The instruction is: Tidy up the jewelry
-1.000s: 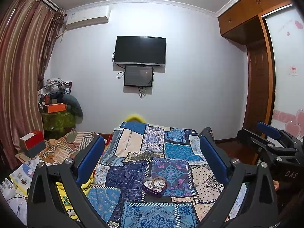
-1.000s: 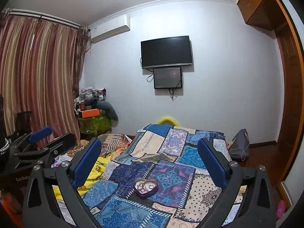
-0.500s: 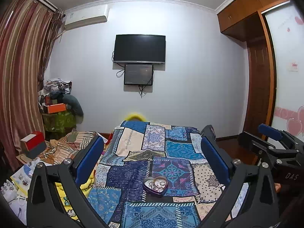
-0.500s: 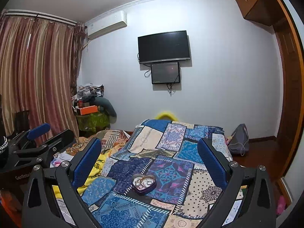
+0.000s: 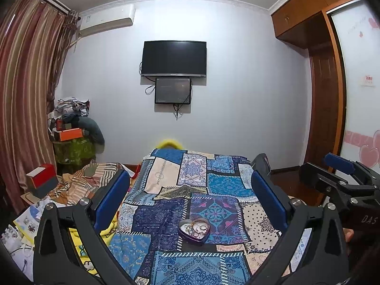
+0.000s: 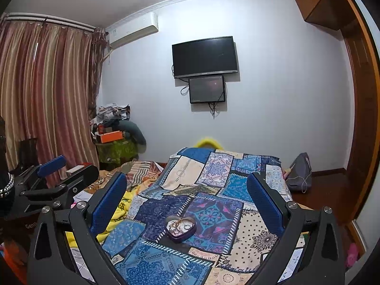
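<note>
You held both grippers level above the near end of the bed (image 5: pixel 166 182), side by side and aimed down its length toward the far wall. Your left gripper (image 5: pixel 190 201) had its jaws spread wide with nothing between them, and the blue pads (image 5: pixel 111 197) stood well apart on either side of the view. Your right gripper (image 6: pixel 187 201) was in the same pose, jaws fully apart and empty. Each one showed at the edge of the other's camera: the right gripper at the right margin of the left wrist view, the left gripper at the left margin of the right wrist view.

One heart-shaped tin (image 5: pixel 194 230) sat on the patchwork quilt (image 5: pixel 218 213), open, near the foot of the bed and well short of either set of jaws. It lay between the pads in both views, a little right of centre for the left gripper and a little left of centre for the right. Inside it lay a tangle of jewelry (image 6: pixel 179 225), rings and thin chains; the pieces were too small and overlapped to count. Two dark screens (image 5: pixel 174 58) hung on the wall, one beneath the other.
</note>
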Available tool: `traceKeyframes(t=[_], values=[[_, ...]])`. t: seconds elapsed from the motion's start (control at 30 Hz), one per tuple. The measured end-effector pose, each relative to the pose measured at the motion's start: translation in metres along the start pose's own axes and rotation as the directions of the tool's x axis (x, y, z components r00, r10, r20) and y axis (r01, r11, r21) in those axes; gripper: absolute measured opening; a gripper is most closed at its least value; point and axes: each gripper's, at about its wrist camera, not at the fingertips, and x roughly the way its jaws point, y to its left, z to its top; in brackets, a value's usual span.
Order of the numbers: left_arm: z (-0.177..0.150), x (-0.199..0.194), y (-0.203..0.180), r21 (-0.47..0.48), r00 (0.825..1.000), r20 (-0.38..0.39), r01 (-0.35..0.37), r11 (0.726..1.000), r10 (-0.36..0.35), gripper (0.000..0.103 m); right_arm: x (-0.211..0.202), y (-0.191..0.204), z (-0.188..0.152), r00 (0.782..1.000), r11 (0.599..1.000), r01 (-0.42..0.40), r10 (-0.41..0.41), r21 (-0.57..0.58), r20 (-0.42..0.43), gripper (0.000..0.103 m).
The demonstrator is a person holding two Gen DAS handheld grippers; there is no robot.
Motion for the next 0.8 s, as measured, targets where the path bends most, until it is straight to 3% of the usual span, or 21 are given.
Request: traceKeyframes(t=[0.8], values=[[-0.001,0.0053,0.0054,-0.034,0.999,-0.013,0.041,0.999,-0.042,0.102,0.0041,0.0003,-0.0015,1.0,1.0,-0.004,0.004,0.002,-0.021,0.1]])
